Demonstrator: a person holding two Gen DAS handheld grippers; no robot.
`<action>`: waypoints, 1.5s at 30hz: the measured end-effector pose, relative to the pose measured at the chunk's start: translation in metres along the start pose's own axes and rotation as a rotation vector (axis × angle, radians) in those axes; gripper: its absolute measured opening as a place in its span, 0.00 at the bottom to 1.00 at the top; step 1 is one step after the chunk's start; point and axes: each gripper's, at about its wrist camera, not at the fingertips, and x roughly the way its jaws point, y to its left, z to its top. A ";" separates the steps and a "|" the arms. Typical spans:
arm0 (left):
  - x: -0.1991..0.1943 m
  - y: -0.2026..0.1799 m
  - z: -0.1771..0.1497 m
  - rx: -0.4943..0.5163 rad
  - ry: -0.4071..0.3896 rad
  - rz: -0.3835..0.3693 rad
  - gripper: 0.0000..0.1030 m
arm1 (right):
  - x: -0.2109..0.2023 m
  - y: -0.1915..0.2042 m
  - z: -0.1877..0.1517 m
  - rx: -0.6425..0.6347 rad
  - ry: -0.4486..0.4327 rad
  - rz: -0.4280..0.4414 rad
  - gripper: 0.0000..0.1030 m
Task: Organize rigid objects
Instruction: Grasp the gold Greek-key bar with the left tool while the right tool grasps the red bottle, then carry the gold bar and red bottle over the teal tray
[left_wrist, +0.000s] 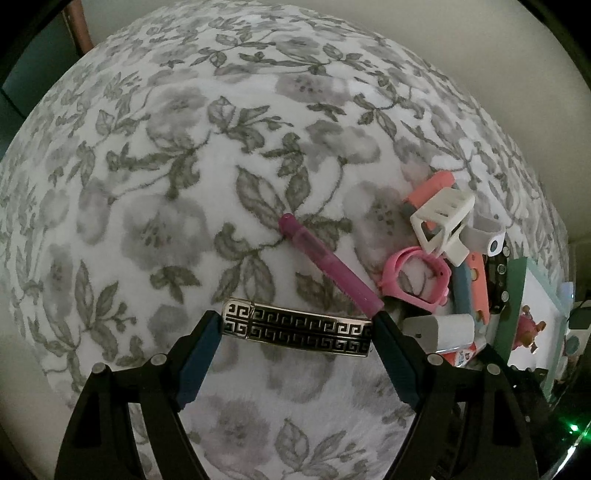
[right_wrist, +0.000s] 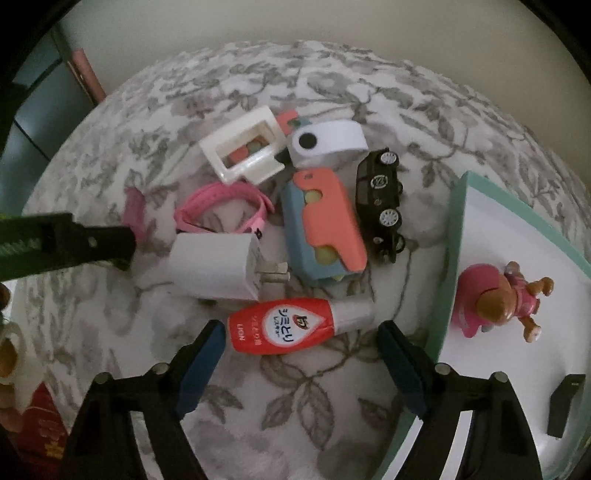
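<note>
Barely begun: 1 toy figure (right_wrist: 506, 299) sits in the tray (right_wrist: 456, 236). Left hand-held gripper (left_wrist: 297, 326) clamps the barrette (left_wrist: 297, 328); right hand-held gripper (right_wrist: 301, 336), jaws apart, faces the pile ahead.

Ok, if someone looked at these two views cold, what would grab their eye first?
Probably the black-and-silver patterned hair clip, spanning the left gripper from fingertip to fingertip. Next, the red bottle lying on the floral blanket just ahead of the open right gripper, and the pink toy dog standing in the mint-rimmed tray at right.
</note>
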 end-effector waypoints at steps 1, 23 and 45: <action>0.000 -0.001 0.000 -0.002 0.000 -0.001 0.81 | 0.001 0.000 0.001 0.003 -0.001 0.005 0.78; -0.052 0.001 0.006 0.018 -0.131 -0.019 0.81 | -0.039 -0.013 0.007 0.085 -0.088 0.058 0.77; -0.087 -0.095 -0.027 0.276 -0.245 -0.025 0.81 | -0.084 -0.124 -0.034 0.454 -0.107 -0.064 0.77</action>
